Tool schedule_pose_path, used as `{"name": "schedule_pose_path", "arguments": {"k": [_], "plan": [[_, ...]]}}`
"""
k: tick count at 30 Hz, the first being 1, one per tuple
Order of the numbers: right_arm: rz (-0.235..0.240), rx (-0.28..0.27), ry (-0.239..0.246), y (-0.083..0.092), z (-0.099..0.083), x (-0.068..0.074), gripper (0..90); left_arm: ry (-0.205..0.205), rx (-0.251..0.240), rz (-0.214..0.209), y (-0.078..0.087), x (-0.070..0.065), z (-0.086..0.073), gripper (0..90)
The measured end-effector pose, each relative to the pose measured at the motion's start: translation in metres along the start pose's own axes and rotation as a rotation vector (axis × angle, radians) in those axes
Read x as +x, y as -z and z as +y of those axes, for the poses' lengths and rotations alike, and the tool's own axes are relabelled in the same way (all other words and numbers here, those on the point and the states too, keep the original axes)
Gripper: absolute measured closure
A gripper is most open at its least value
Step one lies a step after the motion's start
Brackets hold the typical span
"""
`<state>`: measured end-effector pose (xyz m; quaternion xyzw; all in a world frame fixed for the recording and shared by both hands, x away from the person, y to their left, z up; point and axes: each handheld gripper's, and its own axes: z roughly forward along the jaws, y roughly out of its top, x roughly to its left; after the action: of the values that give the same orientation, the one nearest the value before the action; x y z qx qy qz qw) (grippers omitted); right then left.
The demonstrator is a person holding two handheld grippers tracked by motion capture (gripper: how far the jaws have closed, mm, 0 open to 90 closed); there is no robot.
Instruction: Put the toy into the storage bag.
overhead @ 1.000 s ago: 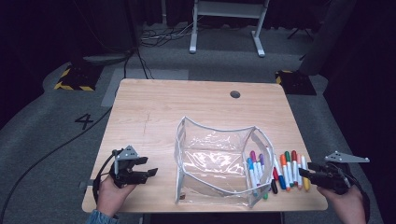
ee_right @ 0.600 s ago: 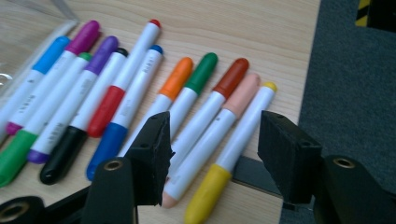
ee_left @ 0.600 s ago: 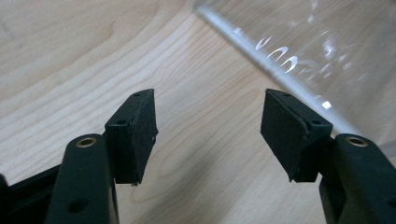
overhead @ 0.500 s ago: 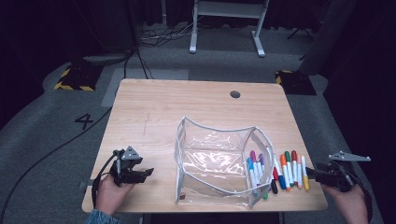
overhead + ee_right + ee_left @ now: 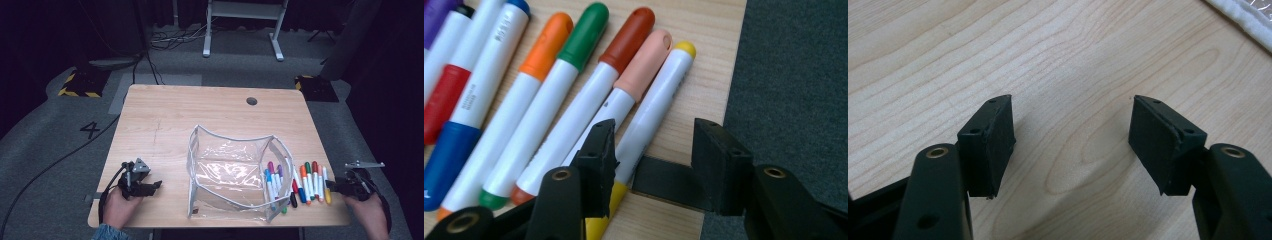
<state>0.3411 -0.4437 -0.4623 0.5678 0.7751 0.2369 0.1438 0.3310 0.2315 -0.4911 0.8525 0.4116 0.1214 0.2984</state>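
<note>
Right gripper view puts the yellow marker [image 5: 651,107] straight ahead of the right gripper [image 5: 651,150], its barrel running between the two fingers [image 5: 596,160], its long axis nearly along the gripper's line of sight. The jaws have just been closing with that barrel between them, but a gap shows on the outer side, so the pads do not yet press on it. It lies outermost in the row, just beside the surface [image 5: 165,120] edge.

High view shows the right gripper [image 5: 336,188] nearest the markers; the left gripper [image 5: 152,186] is well apart across the clear pouch [image 5: 225,172], its fingers [image 5: 990,137] spread wide over bare wood, holding nothing.

Counted: one clear pouch, standing open mid-surface; roughly a dozen markers lying side by side, parallel, between the pouch's right wall and the right gripper, several overlapping the pouch edge, so the exact tally is uncertain.
</note>
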Motion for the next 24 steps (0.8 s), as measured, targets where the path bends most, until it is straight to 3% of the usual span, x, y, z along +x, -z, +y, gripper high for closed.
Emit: {"name": "schedule_pose_path", "arguments": {"k": [2, 6, 12, 15, 17, 24], "plan": [[0.008, 0.008, -0.021, -0.003, 0.002, 0.0, 55.1, -0.007, -0.003, 0.006, -0.001, -0.001, 0.0, 33.5], [-0.006, 0.045, 0.0, -0.007, 0.009, 0.005, 61.4, -0.014, -0.024, 0.005, -0.003, 0.0, -0.001, 31.8], [-0.071, 0.081, 0.025, -0.015, 0.015, 0.01, 65.9, -0.016, -0.071, 0.002, -0.005, 0.0, -0.006, 30.3], [-0.082, 0.098, 0.016, -0.018, 0.016, 0.009, 71.9, -0.023, -0.087, -0.001, -0.006, 0.0, -0.007, 29.8], [-0.09, 0.106, -0.014, -0.018, 0.017, 0.005, 75.6, -0.027, -0.1, -0.002, -0.007, 0.001, -0.007, 27.7], [-0.067, 0.063, -0.058, -0.008, 0.016, -0.005, 76.1, -0.027, -0.114, -0.01, -0.011, -0.001, -0.005, 25.3]]}}
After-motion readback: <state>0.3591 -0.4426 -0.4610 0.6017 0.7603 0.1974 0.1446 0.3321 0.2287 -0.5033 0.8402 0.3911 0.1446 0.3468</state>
